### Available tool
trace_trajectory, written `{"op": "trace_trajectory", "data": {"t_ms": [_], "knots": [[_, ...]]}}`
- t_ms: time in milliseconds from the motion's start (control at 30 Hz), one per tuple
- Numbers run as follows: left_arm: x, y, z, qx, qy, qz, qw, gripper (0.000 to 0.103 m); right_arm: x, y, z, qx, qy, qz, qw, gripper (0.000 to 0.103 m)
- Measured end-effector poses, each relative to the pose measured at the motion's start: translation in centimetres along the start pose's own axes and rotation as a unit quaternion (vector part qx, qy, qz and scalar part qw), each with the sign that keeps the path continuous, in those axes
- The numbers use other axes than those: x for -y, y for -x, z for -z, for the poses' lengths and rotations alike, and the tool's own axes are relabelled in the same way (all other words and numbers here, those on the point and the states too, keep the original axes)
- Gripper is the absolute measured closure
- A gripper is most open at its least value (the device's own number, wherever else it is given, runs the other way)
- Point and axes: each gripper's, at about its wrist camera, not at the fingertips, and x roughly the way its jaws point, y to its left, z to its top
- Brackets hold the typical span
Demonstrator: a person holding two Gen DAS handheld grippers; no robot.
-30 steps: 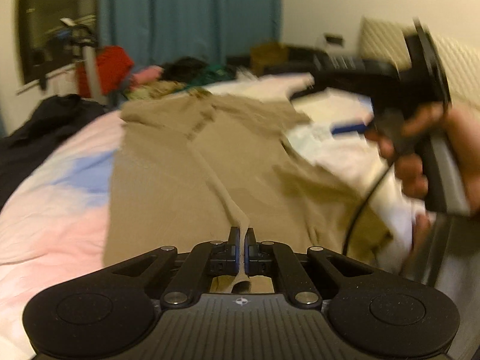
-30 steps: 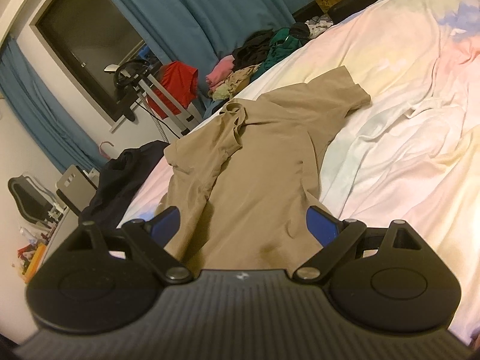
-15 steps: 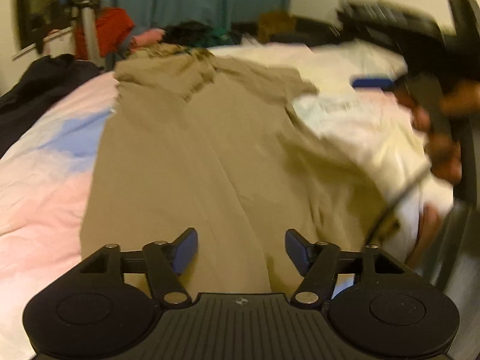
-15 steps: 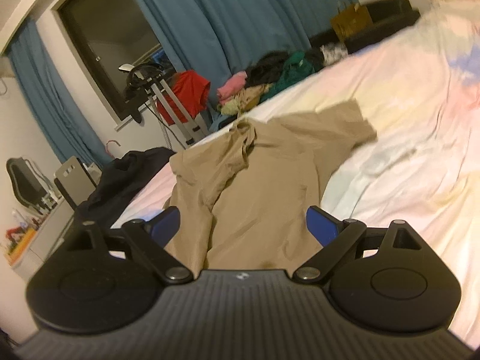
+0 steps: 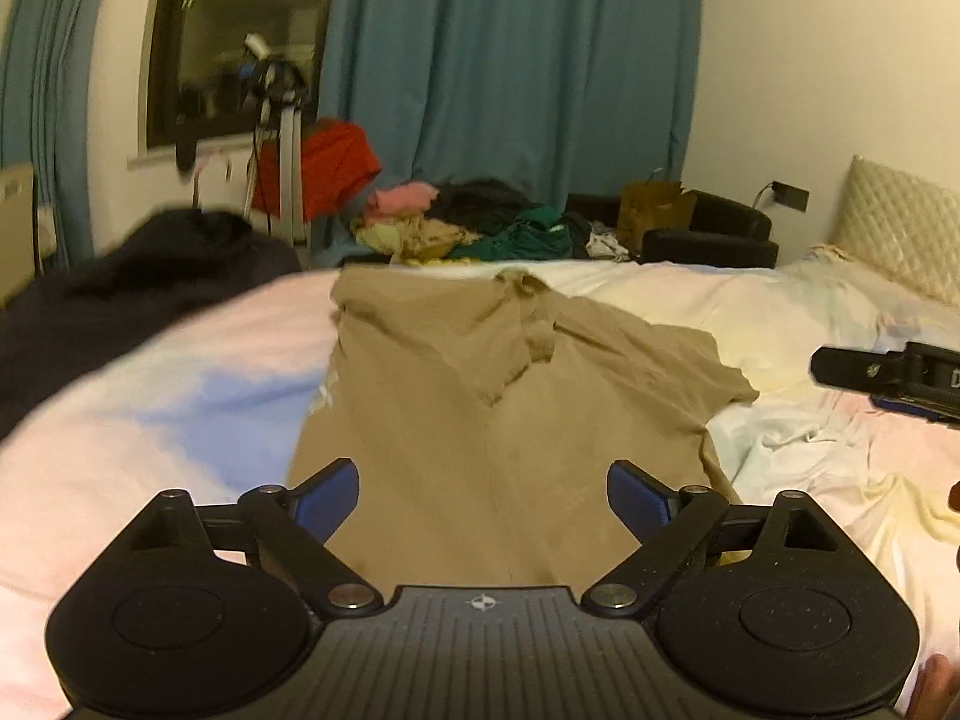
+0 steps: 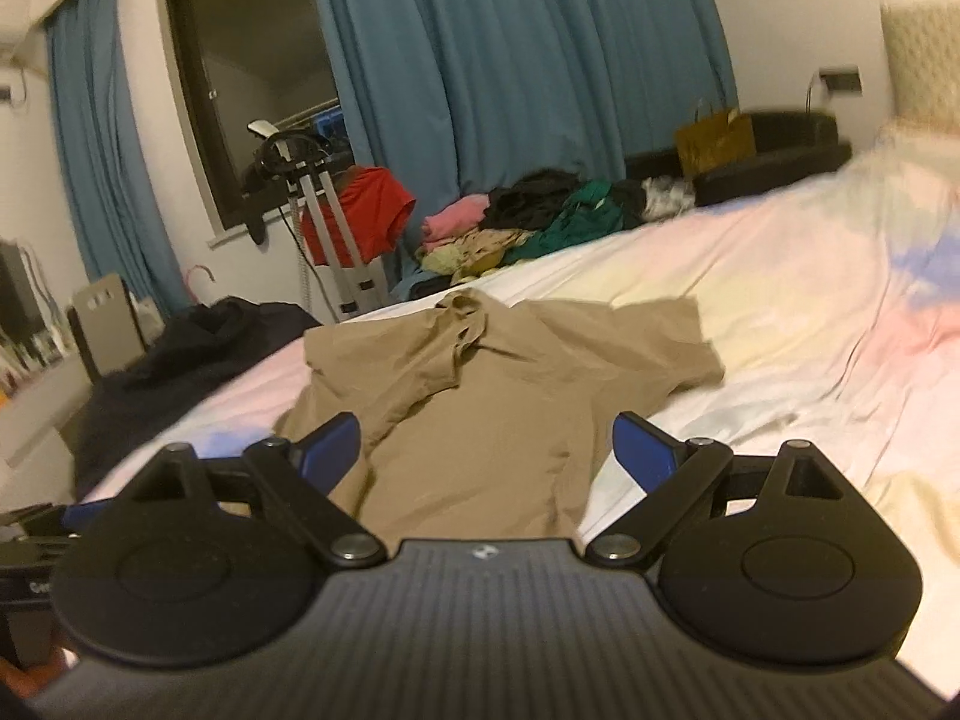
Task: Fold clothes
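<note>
Here's the bed (image 5: 150, 420), wide and soft, its sheet a wash of pale pink, blue and yellow, rumpled toward the right side. Behind it hang teal curtains (image 5: 510, 90) around a dark window (image 5: 234, 42), with a cream wall to the right. Spread flat across the middle of the bed lies the tan shirt (image 5: 480, 420), collar at the far end, one short sleeve fanned out to the right, hem nearest the cameras.

At the far edge of the bed there's a heap of clothes (image 6: 522, 222), pink, green, black and yellowish, all jumbled. A red garment (image 6: 360, 210) hangs on a metal stand by the window. A dark pile (image 5: 120, 288) sits off the bed's left edge, and a brown paper bag (image 6: 714, 141) stands on a black piece of furniture by the wall. Quilted headboard (image 5: 900, 228) on the right.

The left tool (image 5: 483, 495) hovers over the shirt's hem, its jaws opening, blue pads apart with cloth below but nothing pinched. The right tool (image 6: 486, 444) is spread wide too, gripping nothing, shirt lying beneath it.
</note>
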Motion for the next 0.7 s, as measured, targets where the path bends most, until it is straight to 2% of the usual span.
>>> {"op": "trace_trajectory", "data": {"t_ms": [233,400,467,567,633,700], "knots": [[-1.1,1.1,1.6,0.005,-0.002,-0.016,0.9999,0.009,-0.7,-1.1,0.5,-0.011,0.001,0.001,1.000,0.011],[-1.7,1.3,1.8,0.009,0.018,-0.010,0.9997,0.008,-0.4,-1.3,0.3,-0.004,-0.014,0.005,1.000,0.011],[-2.2,1.4,2.0,0.007,0.027,-0.019,0.9994,0.008,0.2,-0.4,-0.6,0.015,-0.036,0.010,0.999,0.011],[-2.9,1.4,2.4,-0.001,0.048,-0.016,0.9987,0.008,2.4,-0.2,-3.5,0.050,-0.090,-0.033,0.994,0.011],[-3.1,1.2,2.5,-0.005,0.048,-0.021,0.9986,0.008,4.9,-2.1,-5.3,0.038,-0.142,-0.041,0.988,0.011],[-3.1,0.8,2.2,-0.005,0.045,-0.030,0.9985,0.008,8.1,-5.4,-5.7,0.001,-0.213,-0.040,0.976,0.011]]}}
